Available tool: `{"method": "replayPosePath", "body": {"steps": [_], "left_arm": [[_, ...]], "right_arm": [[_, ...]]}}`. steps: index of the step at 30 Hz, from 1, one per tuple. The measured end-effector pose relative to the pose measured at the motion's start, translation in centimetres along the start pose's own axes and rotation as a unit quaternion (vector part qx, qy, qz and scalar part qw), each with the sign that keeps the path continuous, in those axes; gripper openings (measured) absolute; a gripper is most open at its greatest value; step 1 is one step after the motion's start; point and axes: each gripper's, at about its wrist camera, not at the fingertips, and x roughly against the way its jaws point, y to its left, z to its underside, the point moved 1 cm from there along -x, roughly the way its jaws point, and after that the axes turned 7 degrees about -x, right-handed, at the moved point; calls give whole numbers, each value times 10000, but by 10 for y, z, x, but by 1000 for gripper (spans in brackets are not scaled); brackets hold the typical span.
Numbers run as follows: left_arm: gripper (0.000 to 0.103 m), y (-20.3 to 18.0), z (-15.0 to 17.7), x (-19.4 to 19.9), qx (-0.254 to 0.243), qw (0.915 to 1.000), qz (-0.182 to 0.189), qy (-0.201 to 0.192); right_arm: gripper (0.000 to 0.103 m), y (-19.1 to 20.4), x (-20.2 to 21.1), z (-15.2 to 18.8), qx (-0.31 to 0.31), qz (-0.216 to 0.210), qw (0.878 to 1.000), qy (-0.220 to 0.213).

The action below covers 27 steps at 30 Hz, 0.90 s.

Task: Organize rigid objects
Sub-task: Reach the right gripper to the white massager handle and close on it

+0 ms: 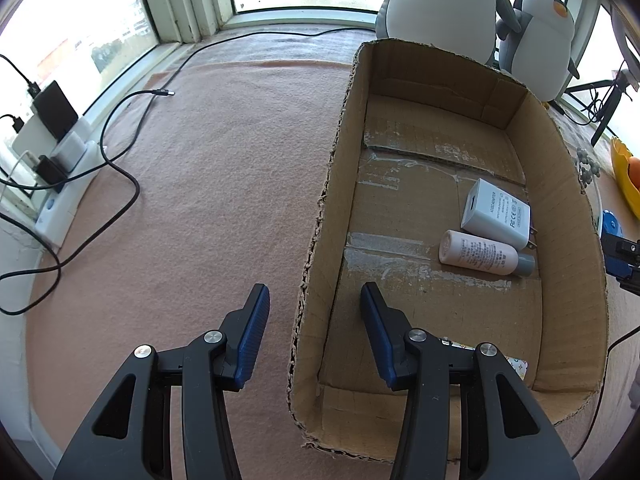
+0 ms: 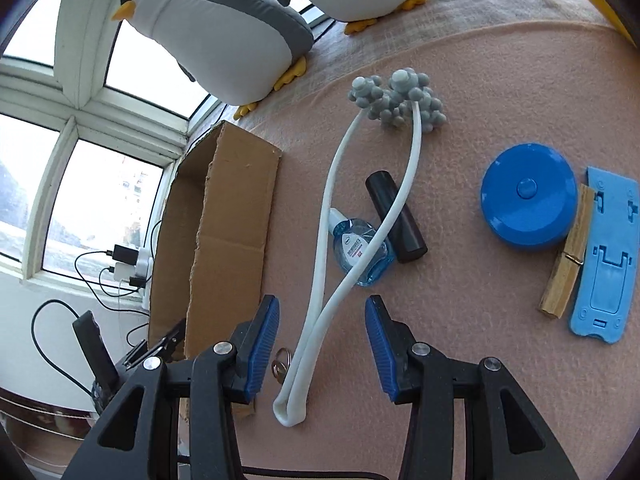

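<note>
1. Right wrist view: the right gripper (image 2: 322, 344) is hanging spread and empty, straddling the white massager (image 2: 320, 280) lying on the blanket (image 2: 480, 100) beside the cardboard box (image 2: 224, 240).
2. The left gripper (image 1: 314, 332) is straddling the box's wall, fingers apart, gripping nothing.
3. The pick-up step is in hand, I judge: lowering and closing on the massager's handle, then carrying it into the box.

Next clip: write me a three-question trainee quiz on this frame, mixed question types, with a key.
1. True or false: the cardboard box already holds a white charger and a pink bottle.
2. What lies between the right gripper fingers? A) blue round case B) white massager handle C) wooden clothespin
3. Fill in: the massager lies across a clear blue bottle and a ____ cylinder.

Key: 1 true; 2 B; 3 black.
</note>
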Motion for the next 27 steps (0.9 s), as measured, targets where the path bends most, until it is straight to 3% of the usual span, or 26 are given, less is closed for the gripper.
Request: {"method": "replayPosePath", "body": {"steps": [4,11,22,24,27], "left_arm": [[47,0,-1,0,-2,10000,-4,3],[47,1,1,0,-46,10000,-66,-7],[47,-1,-1,0,-82,9999,-86,23],[47,0,-1,0,-84,9999,-84,29],[47,-1,-1,0,-85,9999,-90,29]], "right_arm": [[41,-9,5,-2,-224,-189,9996,-10],[41,-23,31,-22,-478,-48,9975,-522],[40,-26,14,-55,-634,-22,9958,-660],[39,-27,11,-61,-654,-37,9956,-674],[28,-31,5,-67,-729,-95,9952,-643]]}}
